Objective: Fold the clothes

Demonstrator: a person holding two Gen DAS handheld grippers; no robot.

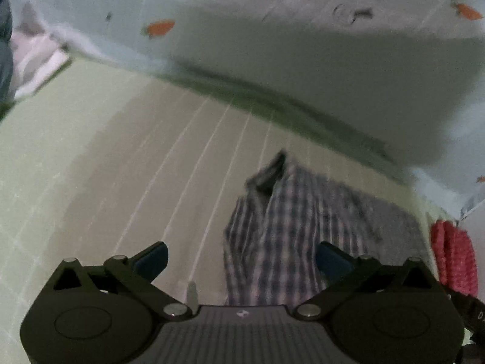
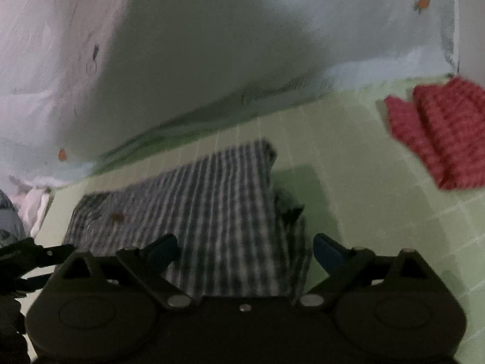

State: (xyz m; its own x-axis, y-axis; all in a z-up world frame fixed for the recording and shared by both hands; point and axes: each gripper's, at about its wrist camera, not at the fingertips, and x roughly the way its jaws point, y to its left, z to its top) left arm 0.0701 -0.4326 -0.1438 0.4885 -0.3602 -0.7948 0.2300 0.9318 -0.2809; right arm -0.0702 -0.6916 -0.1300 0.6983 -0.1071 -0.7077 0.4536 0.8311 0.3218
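A pale green gridded sheet [image 2: 379,157] fills both views, the blue checked shirt [image 2: 218,206] lies folded at lower centre, a red checked cloth [image 2: 439,133] upper right, and the left gripper [image 1: 242,261] and right gripper [image 2: 245,251] hover spread apart, empty

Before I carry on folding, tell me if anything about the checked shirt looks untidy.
The checked shirt lies mostly flat on the green sheet, but dark fabric bunches out at its right edge, and a small brownish spot shows on it; too blurred to identify. Both tools are open.
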